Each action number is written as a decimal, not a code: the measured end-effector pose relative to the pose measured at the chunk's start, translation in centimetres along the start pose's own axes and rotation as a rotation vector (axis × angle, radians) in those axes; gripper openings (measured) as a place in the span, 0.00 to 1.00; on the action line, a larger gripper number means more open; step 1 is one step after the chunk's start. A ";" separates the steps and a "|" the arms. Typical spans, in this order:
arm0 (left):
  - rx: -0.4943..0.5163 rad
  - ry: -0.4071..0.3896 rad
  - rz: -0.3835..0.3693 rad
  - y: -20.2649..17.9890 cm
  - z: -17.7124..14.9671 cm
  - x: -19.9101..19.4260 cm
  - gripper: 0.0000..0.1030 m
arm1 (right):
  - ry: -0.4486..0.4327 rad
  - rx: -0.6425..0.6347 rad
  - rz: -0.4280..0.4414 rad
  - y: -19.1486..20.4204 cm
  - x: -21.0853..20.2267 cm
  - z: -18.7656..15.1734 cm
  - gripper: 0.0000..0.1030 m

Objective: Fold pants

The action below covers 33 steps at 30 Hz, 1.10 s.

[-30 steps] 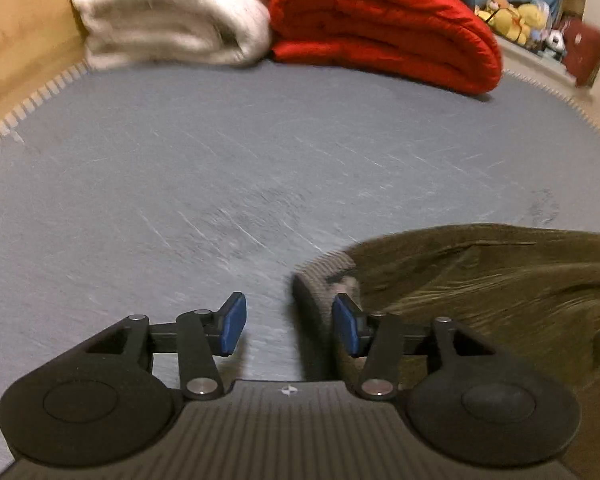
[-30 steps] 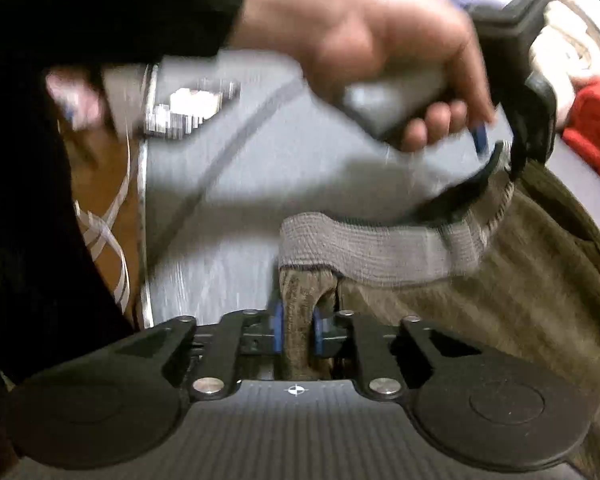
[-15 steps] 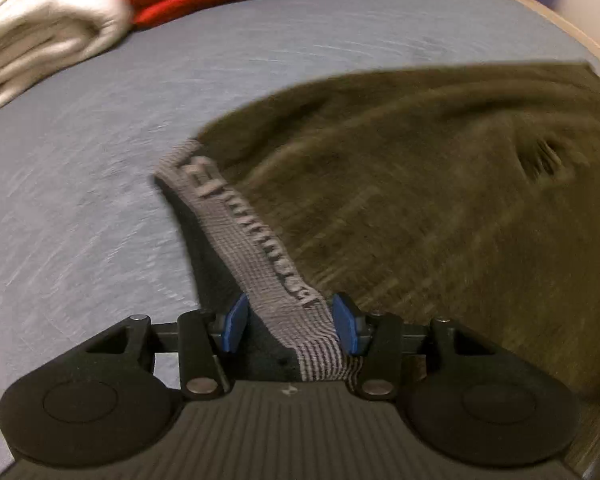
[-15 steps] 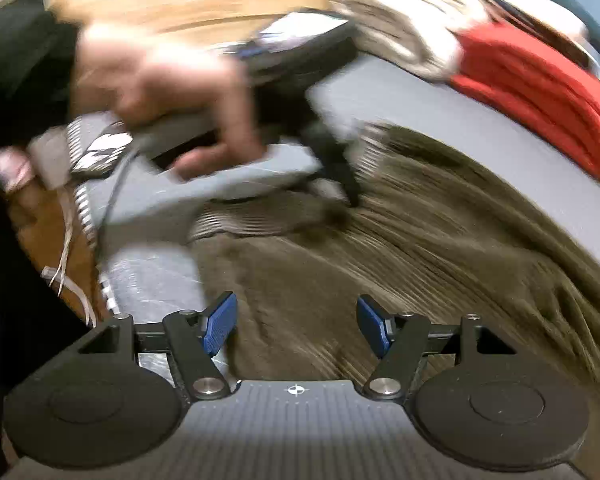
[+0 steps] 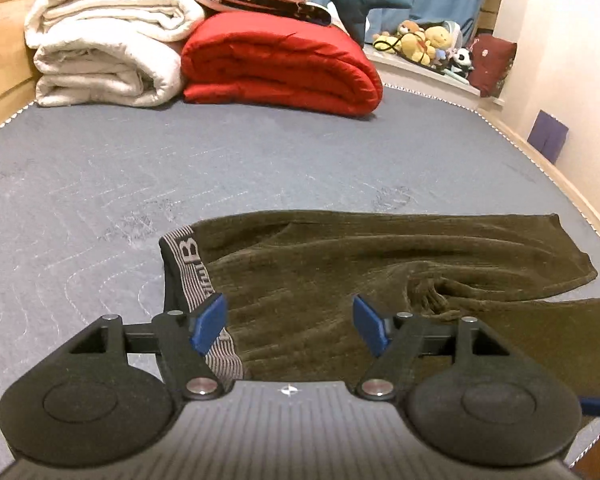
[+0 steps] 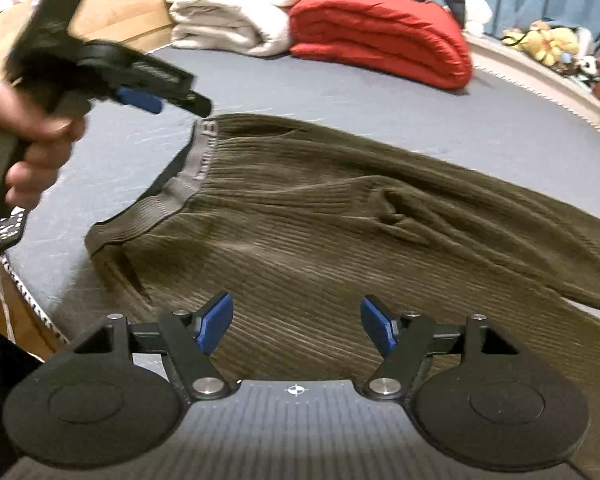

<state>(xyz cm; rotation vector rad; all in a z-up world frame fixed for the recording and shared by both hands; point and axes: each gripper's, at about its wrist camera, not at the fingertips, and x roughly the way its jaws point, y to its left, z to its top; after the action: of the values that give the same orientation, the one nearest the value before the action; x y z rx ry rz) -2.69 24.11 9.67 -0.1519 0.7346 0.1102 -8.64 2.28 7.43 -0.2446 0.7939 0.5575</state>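
Left gripper: jaws spread wide, having just been opening; nothing clamped. Blue pads hang above the pants, clear of the cloth, the left pad over the waistband.

Right gripper: jaws released and wide, only lately parted; empty, poised over the ribbed fabric without touching it.

Pants: one pair, olive-brown corduroy, lying flat on the grey mattress. Grey elastic waistband with lettering at the left end; the two legs run off to the right, with a puckered crease near the middle.

Person's hand: one, gripping the left gripper's handle, seen at the upper left of the right wrist view.

Bedding at the far edge of the mattress: one folded cream blanket, one folded red quilt, side by side and touching; flat folded items stacked across both.

Soft toys: a cluster on the far ledge, count unclear.
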 end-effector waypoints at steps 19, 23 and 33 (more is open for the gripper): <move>0.175 -0.048 -0.034 -6.1 -1.0 1.4 0.62 | -0.338 0.196 -0.129 -13.0 -13.2 0.1 0.83; 0.185 -0.020 -0.069 -6.8 -1.0 2.6 0.35 | -0.360 0.155 -0.139 -16.0 -13.0 0.8 0.84; 0.192 0.048 -0.123 -7.4 -0.1 5.1 0.23 | -0.260 0.384 -0.156 -23.3 -5.6 -1.4 0.85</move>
<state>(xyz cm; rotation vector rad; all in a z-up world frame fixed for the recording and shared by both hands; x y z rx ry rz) 2.15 17.03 6.89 -0.0163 0.7775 -0.0819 0.35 -19.74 10.66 0.1186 0.6077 0.2740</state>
